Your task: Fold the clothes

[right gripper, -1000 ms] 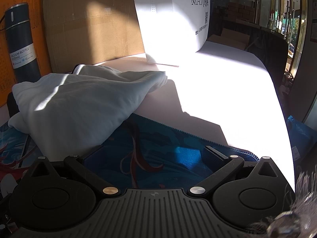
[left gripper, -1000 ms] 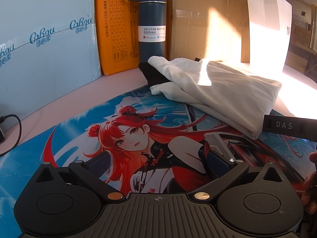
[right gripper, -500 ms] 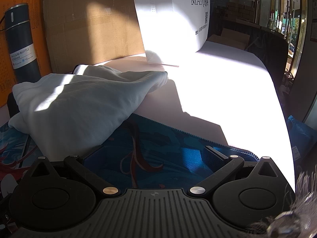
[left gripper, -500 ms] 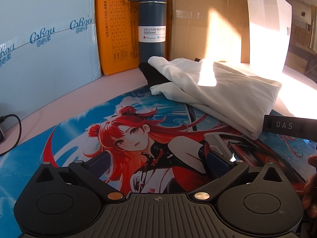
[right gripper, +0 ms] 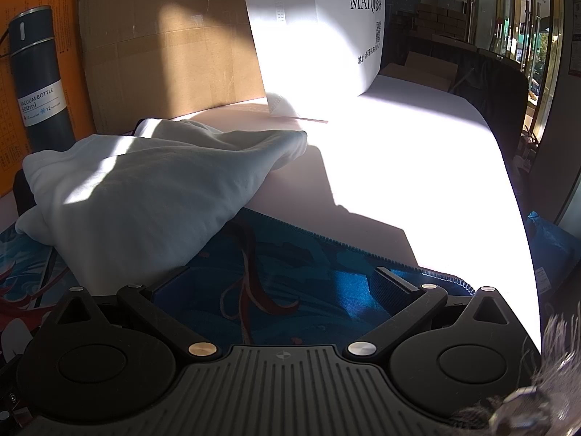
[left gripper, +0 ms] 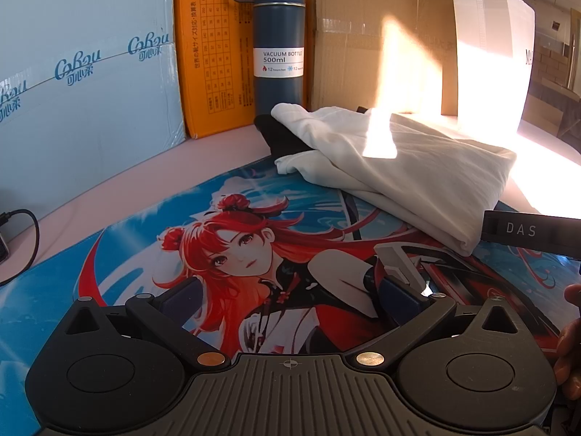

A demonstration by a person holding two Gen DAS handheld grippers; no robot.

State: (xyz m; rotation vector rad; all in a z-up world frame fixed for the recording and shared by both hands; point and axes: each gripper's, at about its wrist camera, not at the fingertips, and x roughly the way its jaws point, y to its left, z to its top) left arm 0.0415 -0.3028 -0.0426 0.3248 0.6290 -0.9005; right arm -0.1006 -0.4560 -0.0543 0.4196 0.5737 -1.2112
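Where legible: bottle [left gripper: 279, 43] ("VACUUM BOTTLE 500ml")

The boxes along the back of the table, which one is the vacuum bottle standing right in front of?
The orange box with the printed size chart; the vacuum bottle stands against it, between the pale blue box and the brown cardboard one.

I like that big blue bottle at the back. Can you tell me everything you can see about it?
The vacuum bottle is dark blue, looks like metal, and stands upright with its cap on. A wire loop handle sticks out beside the cap. Its white label reads "VACUUM BOTTLE 500ml". It stands before an orange box, just behind the white garment.
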